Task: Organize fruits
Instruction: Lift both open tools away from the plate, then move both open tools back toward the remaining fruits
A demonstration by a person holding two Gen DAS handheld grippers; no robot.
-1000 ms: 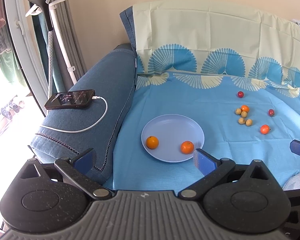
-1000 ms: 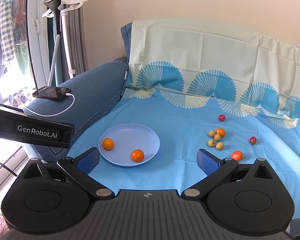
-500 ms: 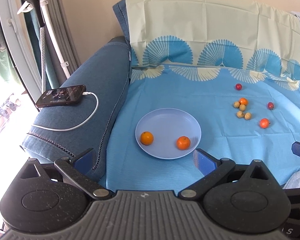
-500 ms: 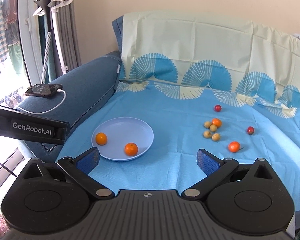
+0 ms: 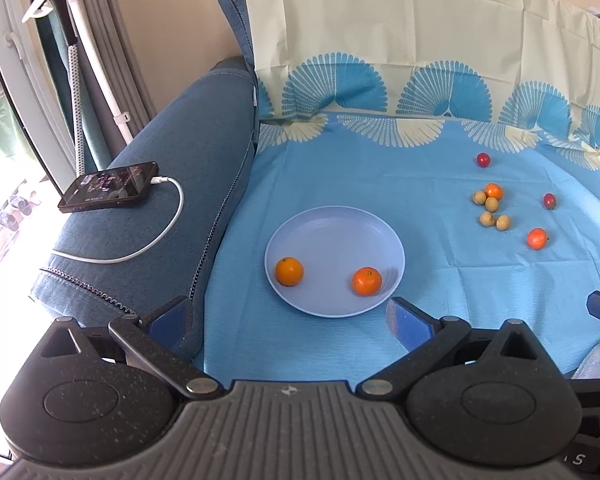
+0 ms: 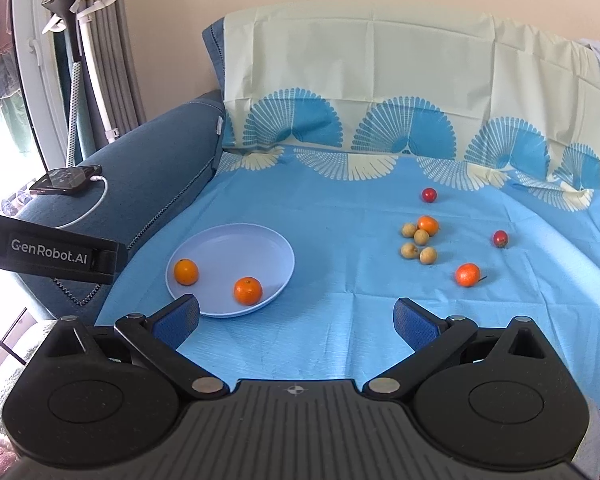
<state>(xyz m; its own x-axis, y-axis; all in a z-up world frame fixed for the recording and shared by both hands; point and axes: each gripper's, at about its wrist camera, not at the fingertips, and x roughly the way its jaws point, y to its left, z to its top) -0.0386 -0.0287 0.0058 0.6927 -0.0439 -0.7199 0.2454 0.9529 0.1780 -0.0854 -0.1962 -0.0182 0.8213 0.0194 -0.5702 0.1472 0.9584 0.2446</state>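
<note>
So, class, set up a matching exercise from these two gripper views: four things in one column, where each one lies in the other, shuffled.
Things
1. two oranges
2. phone
3. tan fruits
4. garment steamer

Places
A. on the sofa arm
B. by the curtain
C. on the plate
D. loose on the blue cloth

Pairs: 1-C, 2-A, 3-D, 4-B

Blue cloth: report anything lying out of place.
Loose on the blue cloth, outside the plate: two oranges, four tan fruits, two red ones. Only two oranges are plated.
</note>
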